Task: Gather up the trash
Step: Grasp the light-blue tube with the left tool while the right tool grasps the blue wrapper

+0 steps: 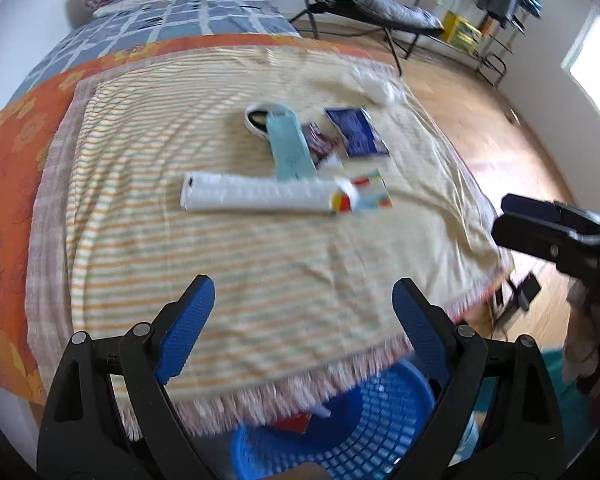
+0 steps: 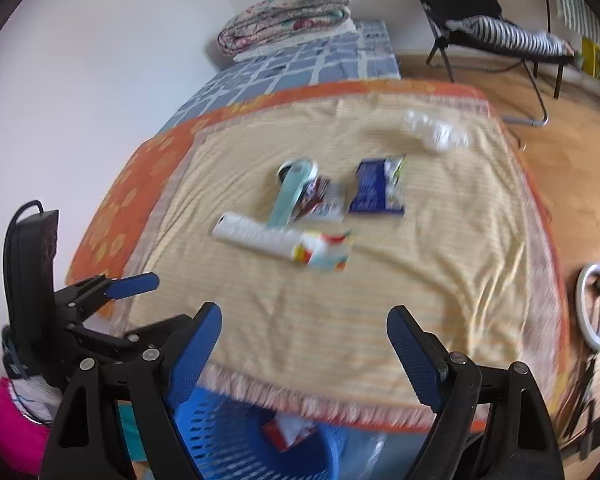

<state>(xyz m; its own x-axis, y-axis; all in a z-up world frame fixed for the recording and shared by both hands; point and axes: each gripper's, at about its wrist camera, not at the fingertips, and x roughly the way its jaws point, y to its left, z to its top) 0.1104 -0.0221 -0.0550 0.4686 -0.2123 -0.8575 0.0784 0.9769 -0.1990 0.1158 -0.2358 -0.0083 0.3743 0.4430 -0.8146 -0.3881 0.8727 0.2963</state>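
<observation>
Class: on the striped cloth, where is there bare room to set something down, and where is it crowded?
Free: the wide strip between the white box and the fringed near edge, and the cloth left of the box. Crowded: the middle, around the blue packet.

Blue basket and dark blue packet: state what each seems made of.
Blue basket: looks like moulded plastic, slightly glossy, its wall a lattice of regular slots. Dark blue packet: probably thin plastic or foil film, printed, with a crinkled torn end; blur leaves this uncertain.
</observation>
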